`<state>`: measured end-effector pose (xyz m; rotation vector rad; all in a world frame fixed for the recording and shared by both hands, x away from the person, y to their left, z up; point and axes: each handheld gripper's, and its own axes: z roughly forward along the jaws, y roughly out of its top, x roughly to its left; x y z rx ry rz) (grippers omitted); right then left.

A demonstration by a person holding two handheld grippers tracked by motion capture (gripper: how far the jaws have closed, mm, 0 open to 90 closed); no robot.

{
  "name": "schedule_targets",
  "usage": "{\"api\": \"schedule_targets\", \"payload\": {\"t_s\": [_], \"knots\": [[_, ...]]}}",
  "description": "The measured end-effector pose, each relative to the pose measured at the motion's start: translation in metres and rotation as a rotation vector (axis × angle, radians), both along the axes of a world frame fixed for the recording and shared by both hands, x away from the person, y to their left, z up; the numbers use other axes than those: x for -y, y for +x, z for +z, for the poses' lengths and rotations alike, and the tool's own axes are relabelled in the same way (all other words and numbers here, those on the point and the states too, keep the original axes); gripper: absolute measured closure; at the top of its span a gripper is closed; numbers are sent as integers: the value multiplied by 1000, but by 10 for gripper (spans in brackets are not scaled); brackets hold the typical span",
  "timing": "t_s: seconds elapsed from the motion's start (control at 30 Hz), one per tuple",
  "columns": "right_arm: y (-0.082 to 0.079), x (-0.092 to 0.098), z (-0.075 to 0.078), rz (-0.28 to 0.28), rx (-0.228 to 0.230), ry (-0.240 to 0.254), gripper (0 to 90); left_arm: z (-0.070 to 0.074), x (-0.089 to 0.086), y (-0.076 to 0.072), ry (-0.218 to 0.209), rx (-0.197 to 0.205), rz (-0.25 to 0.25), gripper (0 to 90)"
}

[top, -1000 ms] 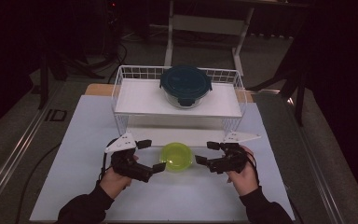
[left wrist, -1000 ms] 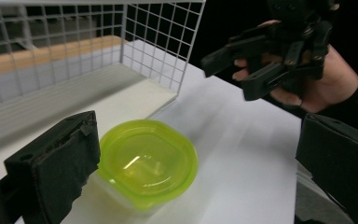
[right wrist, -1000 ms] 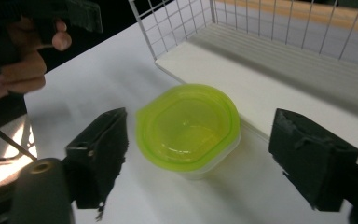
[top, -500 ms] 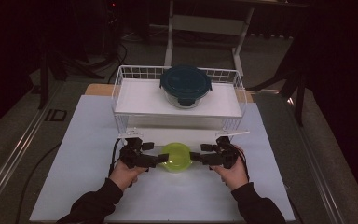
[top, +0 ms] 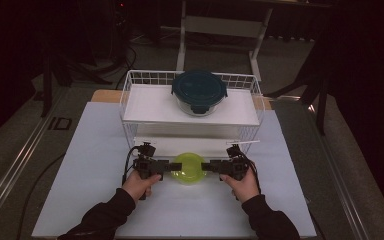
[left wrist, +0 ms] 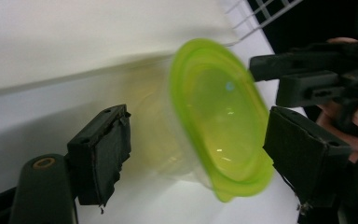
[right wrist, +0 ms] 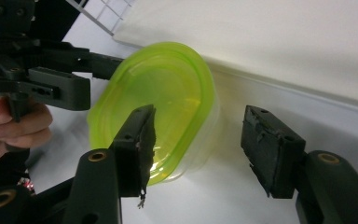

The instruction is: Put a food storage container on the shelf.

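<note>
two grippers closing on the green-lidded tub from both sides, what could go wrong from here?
1. In the left gripper view the left gripper straddles the round clear plastic tub with a lime-green lid, its jaws just closing, pads apparently not yet pressing. The right gripper does likewise; uneven contact could tip or spin the tub.
2. The thin clear wall could flex and slip, or the lid pop.
3. The white wire rack stands close behind; lifting could catch its lower shelf edge.

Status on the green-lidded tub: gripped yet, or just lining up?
Done: both grippers are down at the green-lidded tub, left gripper and right gripper on opposite sides. In hand: both sets of jaws have just been closing with the tub between them; the gripper views show gaps, so no firm grip. Left: clamp and lift; it sits on the mat before the rack.
</note>
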<state>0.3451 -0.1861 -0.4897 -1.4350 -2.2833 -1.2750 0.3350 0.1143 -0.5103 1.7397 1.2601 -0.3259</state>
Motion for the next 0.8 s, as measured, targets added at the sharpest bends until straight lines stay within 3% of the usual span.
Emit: {"api": "schedule_targets", "payload": {"t_s": [0.13, 0.17, 0.23, 0.3, 0.37, 0.4, 0.43, 0.47, 0.7, 0.8], "knots": [[4, 2, -5, -26, -46, 22, 512, -1, 1, 2, 14, -32, 1, 404], [4, 2, -5, -26, -46, 22, 512, -2, 1, 3, 5, -40, -5, 404], [7, 4, -8, -33, -72, 38, 591, -2, 1, 3, 16, -59, 7, 492], [7, 4, -10, -28, -103, 57, 642, -3, 0, 4, -1, -73, 12, 519], [7, 3, -10, -25, -105, 62, 670, -2, -1, 4, -4, -76, 9, 601], [7, 2, -9, -22, -110, 69, 706, 0, -1, 3, -9, -84, 14, 601], [6, 0, -7, -26, -112, 53, 713, 1, -2, 3, 5, -85, 19, 692], [6, -1, -6, -25, -120, 48, 722, 1, -3, 3, 8, -87, 14, 718], [5, -1, -5, -53, -164, 59, 747, 2, -2, 0, 0, -100, 14, 731], [4, -1, -4, -54, -173, 62, 755, 3, -2, -3, 16, -84, 2, 733]]}}
